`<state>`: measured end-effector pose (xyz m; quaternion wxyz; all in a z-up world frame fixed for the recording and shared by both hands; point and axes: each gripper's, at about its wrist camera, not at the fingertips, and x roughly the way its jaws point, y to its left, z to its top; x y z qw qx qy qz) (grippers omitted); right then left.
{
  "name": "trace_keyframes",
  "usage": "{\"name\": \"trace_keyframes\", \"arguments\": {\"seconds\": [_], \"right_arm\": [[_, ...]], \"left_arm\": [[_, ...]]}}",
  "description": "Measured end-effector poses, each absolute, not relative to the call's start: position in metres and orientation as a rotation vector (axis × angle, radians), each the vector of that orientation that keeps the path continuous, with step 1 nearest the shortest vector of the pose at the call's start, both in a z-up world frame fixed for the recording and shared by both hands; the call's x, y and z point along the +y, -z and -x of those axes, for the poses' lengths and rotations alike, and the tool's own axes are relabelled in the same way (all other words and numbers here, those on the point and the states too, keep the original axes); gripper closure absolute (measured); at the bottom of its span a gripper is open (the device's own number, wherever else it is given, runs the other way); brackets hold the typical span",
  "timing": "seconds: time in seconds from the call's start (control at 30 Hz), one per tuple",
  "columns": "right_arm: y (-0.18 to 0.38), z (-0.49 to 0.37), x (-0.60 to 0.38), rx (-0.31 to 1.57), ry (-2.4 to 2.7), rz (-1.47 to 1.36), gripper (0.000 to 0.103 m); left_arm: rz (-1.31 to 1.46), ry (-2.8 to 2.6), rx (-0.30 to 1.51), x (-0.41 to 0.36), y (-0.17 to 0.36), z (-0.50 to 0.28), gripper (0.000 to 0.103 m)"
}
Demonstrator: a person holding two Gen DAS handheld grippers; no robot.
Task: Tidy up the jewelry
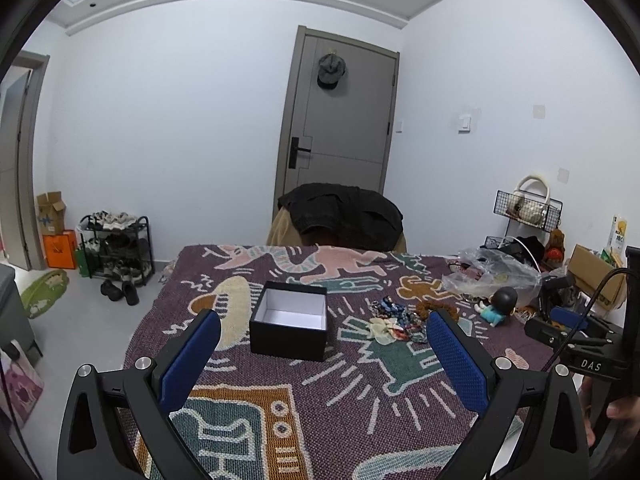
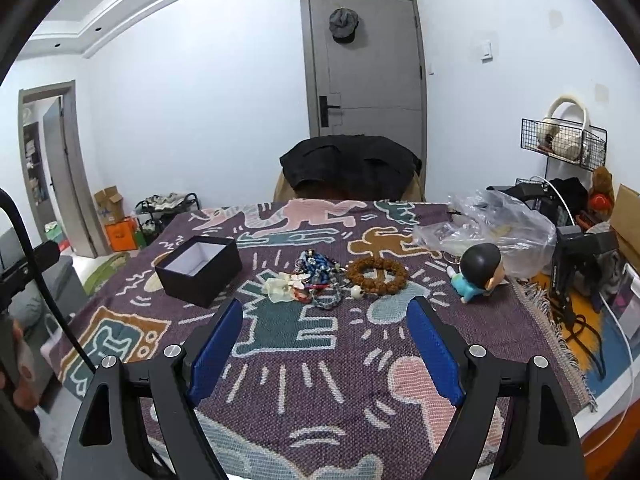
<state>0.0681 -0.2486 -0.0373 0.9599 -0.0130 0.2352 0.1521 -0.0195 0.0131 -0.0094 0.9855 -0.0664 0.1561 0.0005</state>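
An open black box with a white inside (image 1: 289, 322) (image 2: 200, 270) stands on the patterned blanket (image 1: 320, 392) (image 2: 320, 360). To its right lies a pile of jewelry (image 1: 394, 320) (image 2: 316, 280): blue bead strings, a pale white piece (image 2: 280, 286) and a brown bead bracelet (image 2: 376, 272) (image 1: 424, 307). My left gripper (image 1: 324, 320) is open and empty, hovering in front of the box and the pile. My right gripper (image 2: 326, 308) is open and empty, just in front of the jewelry.
A doll with a dark round head (image 2: 478, 270) (image 1: 498, 306) lies right of the jewelry. A crumpled clear plastic bag (image 2: 492, 228) sits behind it. Black gear and a wire rack (image 2: 568, 140) crowd the right side. A chair with a black jacket (image 2: 352, 168) stands at the far edge.
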Motion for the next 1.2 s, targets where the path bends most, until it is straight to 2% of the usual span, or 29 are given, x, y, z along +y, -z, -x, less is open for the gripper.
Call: {"name": "trace_keyframes", "arguments": {"seconds": [0.7, 1.2], "right_arm": [[0.043, -0.076, -0.249, 0.515, -0.287, 0.033, 0.019], [0.05, -0.141, -0.281, 0.676, -0.264, -0.134, 0.019]], "left_arm": [[0.102, 0.009, 0.366, 0.011, 0.02, 0.013, 0.0], [0.125, 0.084, 0.479, 0.003, 0.033, -0.045, 0.003]]}}
